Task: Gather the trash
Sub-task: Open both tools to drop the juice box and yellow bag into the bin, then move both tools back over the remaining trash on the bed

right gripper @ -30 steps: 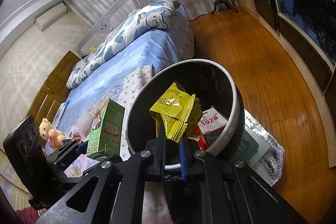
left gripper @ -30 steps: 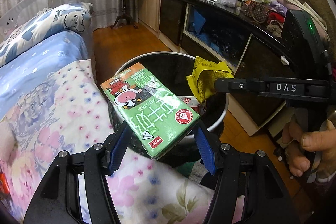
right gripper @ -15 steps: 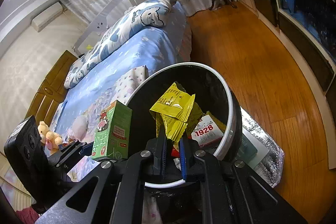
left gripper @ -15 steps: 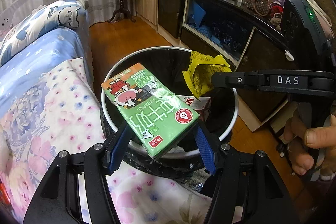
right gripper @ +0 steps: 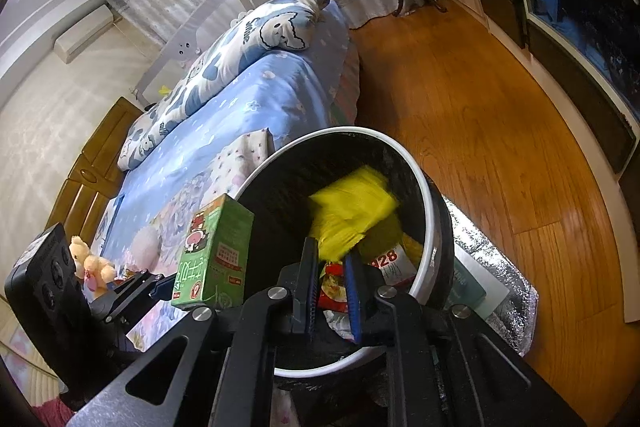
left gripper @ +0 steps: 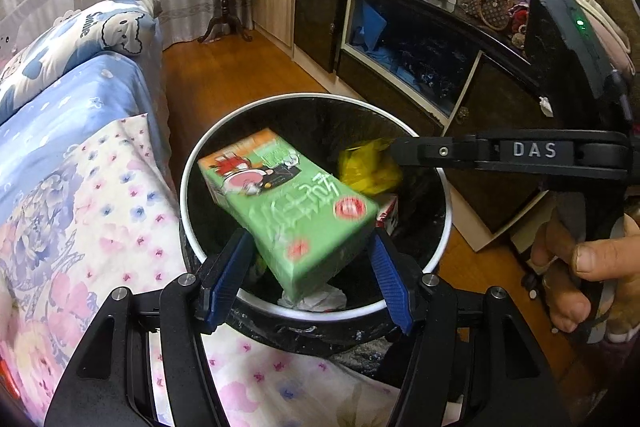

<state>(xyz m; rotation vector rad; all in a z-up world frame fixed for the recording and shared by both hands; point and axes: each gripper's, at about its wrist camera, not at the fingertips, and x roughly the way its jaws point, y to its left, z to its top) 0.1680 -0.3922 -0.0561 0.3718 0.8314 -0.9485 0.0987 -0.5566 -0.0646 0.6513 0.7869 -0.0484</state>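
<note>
Both grippers are hanging over the trash bin (left gripper: 188, 211), and the step in hand looks like the drop itself. Nearest the bin's near rim, the left gripper (left gripper: 310, 269) has its blue pads spread wider than the green carton (left gripper: 288, 215); the carton is blurred and tilting down across the bin's mouth with gaps showing at both pads, so I judge it is no longer being pinched, though contact at its lower corners cannot be ruled out. In the right wrist view the carton (right gripper: 216, 255) is standing just outside the bin's rim (right gripper: 430, 227) on the bed side, so its far end may not be fully over the opening.

Further across the bin, the right gripper (right gripper: 332, 261) has its fingers parted by a narrow gap, and the yellow wrapper (right gripper: 352, 211) is blurring above the fingertips, over the bin's interior; whether its lower edge is pinched I cannot tell. Deeper in the bin, a red-and-white packet (right gripper: 390, 261) and crumpled white paper (left gripper: 316, 297) are lying at the bottom.

Beyond the bin, the floral blanket (left gripper: 80, 211) and the blue bedding (right gripper: 240, 115) are lying on the bed beside it.

Next, I judge, both hands need to clear away from the bin once the carton and wrapper are falling inside, checking that the carton is not catching on the rim.
</note>
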